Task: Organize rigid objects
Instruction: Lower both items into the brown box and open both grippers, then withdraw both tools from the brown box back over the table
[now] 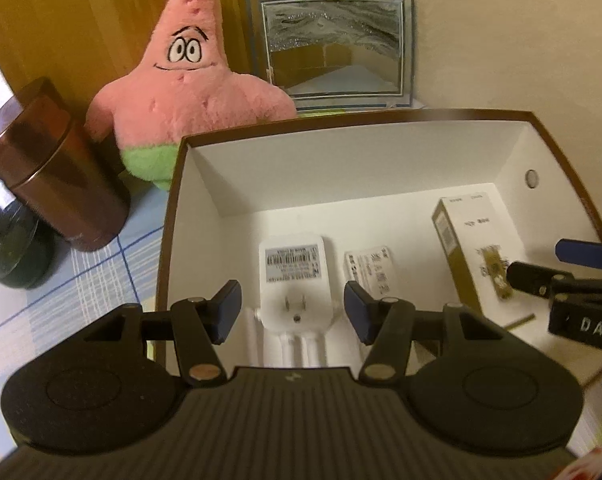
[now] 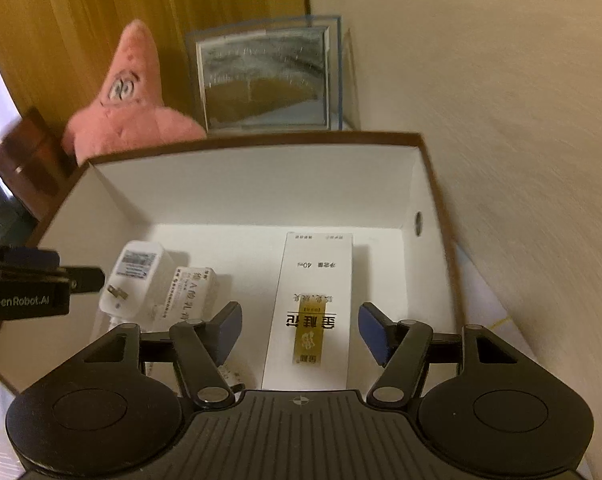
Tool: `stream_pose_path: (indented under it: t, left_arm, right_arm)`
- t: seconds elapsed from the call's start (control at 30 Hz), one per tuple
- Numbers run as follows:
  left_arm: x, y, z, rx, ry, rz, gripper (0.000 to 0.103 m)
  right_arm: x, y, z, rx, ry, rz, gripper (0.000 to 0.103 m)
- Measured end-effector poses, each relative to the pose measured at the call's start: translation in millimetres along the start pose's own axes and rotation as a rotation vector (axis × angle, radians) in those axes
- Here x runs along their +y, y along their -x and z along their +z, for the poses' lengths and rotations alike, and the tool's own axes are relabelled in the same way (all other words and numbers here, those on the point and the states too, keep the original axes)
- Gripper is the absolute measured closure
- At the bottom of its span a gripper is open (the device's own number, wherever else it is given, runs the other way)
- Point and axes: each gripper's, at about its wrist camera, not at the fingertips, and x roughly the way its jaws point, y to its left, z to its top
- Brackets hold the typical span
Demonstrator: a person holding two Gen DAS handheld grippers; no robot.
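Observation:
A brown-rimmed box with white walls [image 1: 381, 160] [image 2: 261, 184] lies open under both grippers. On its floor are a white plug adapter [image 1: 293, 272] [image 2: 135, 276], a small white printed packet [image 1: 371, 270] [image 2: 189, 292] and a long white carton with a gold label [image 1: 473, 256] [image 2: 317, 288]. My left gripper [image 1: 293, 312] hovers over the adapter, open, its blue pads clear of the adapter's sides. My right gripper [image 2: 301, 332] straddles the long carton, open, with a gap on each side. Each gripper shows at the edge of the other's view [image 1: 553, 266] [image 2: 67, 266].
Behind the box stand a pink starfish plush [image 1: 189, 80] and a glass sand-picture frame [image 1: 333, 48] against the wall. A brown round tin [image 1: 57, 176] and a dark round object [image 1: 9, 248] sit to the left on a blue-checked cloth [image 1: 101, 280].

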Motion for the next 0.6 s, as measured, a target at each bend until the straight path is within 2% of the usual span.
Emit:
stream_pose_path:
  t: [0.27, 0.6]
  left_arm:
    - [9, 61, -38, -0.054, 0.049, -0.019, 0.05]
    - [15, 127, -110, -0.07, 0.105, -0.019, 0.05]
  right_arm:
    - [5, 57, -23, -0.08, 0.023, 0.04, 0.041]
    - [17, 104, -71, -0.056, 0.066, 0.092, 0.041]
